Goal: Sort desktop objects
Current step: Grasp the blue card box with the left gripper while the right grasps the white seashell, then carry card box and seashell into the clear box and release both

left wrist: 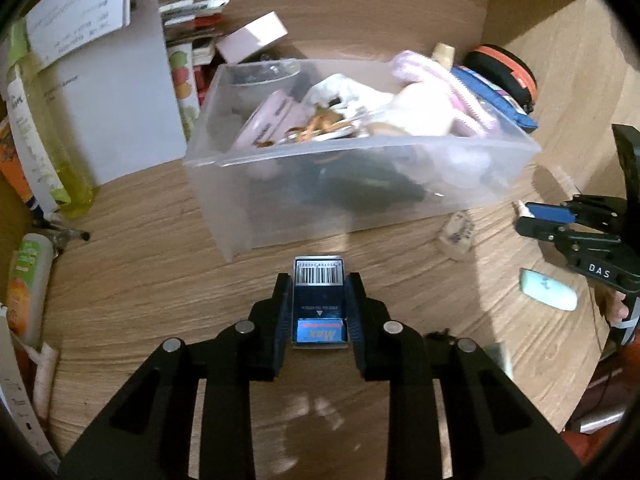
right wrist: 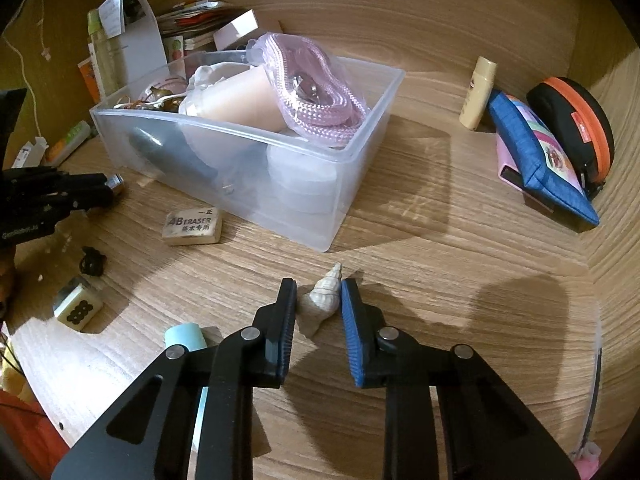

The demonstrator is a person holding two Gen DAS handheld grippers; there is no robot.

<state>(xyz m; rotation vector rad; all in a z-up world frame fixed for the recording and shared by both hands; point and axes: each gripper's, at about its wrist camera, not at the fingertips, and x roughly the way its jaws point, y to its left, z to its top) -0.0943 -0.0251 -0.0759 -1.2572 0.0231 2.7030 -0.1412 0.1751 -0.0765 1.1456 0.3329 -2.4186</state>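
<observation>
My left gripper (left wrist: 319, 286) is shut on a small dark blue box with a barcode (left wrist: 319, 302), held above the wooden desk just in front of the clear plastic bin (left wrist: 360, 184). My right gripper (right wrist: 318, 294) is shut on a pale spiral seashell (right wrist: 320, 304), near the bin's (right wrist: 340, 184) near corner. The bin holds pink cord, a cream roll and other small items. The right gripper also shows at the right edge of the left wrist view (left wrist: 524, 218), the left gripper at the left edge of the right wrist view (right wrist: 108, 190).
On the desk lie a white eraser (right wrist: 193, 226), a mahjong-like tile (right wrist: 79, 312), a light blue eraser (left wrist: 548, 290) and a small black clip (right wrist: 91, 261). A blue pouch (right wrist: 540, 160), an orange-black case (right wrist: 576, 128) and a cream tube (right wrist: 478, 92) stand at the right. Bottles and papers (left wrist: 100, 80) crowd the left.
</observation>
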